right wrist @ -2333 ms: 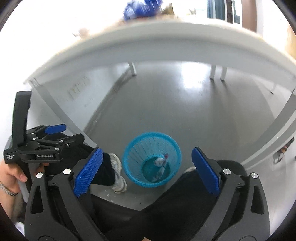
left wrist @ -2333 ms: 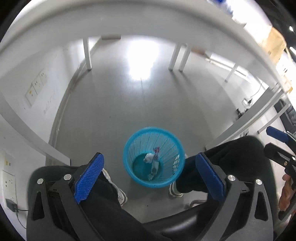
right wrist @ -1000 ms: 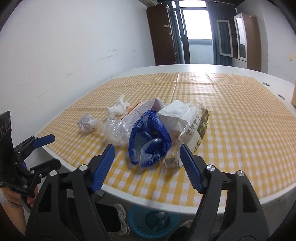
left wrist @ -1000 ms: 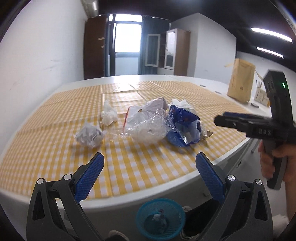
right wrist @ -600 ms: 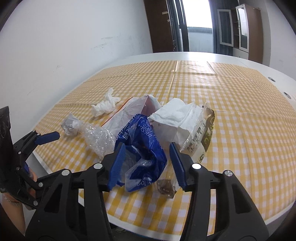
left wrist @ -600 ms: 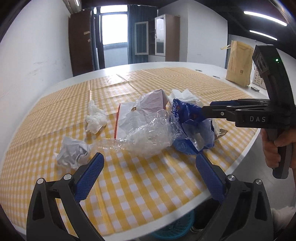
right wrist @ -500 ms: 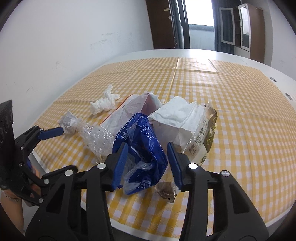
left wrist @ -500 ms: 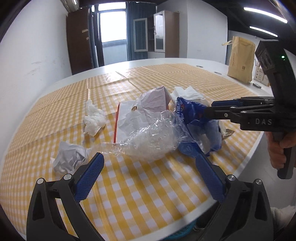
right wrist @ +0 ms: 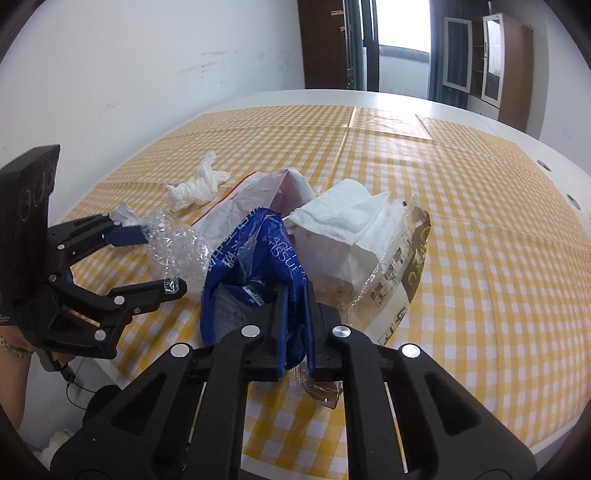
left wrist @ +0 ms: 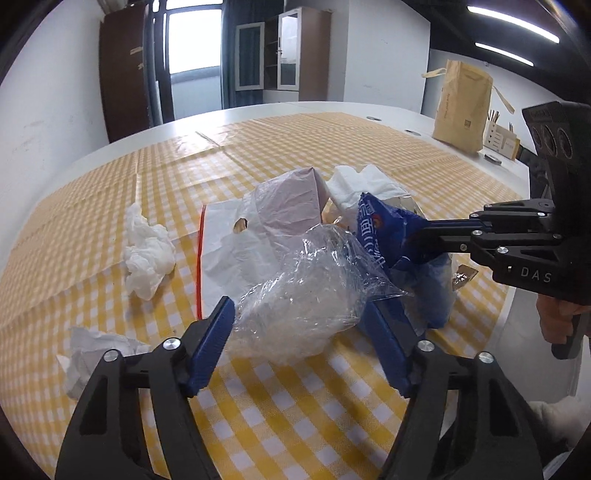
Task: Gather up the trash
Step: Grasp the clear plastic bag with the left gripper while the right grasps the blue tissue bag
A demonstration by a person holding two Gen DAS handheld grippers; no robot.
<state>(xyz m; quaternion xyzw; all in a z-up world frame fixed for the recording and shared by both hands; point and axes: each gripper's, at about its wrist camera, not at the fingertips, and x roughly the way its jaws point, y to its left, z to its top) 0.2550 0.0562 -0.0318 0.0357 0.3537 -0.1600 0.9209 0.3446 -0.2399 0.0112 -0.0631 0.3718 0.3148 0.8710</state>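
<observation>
Two claws over the yellow checked tablecloth [left wrist: 303, 398], my right gripper [right wrist: 295, 295] pinching the crumpled blue plastic tissue wrapper [right wrist: 255, 258], my left gripper [left wrist: 299, 321] spread around the clear crinkled plastic film [left wrist: 310, 295].

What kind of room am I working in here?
Probably an office or meeting room: a large white table under a yellow checked cloth, glass-door cabinets by the window, ceiling strip lights, and a desk organizer.
</observation>
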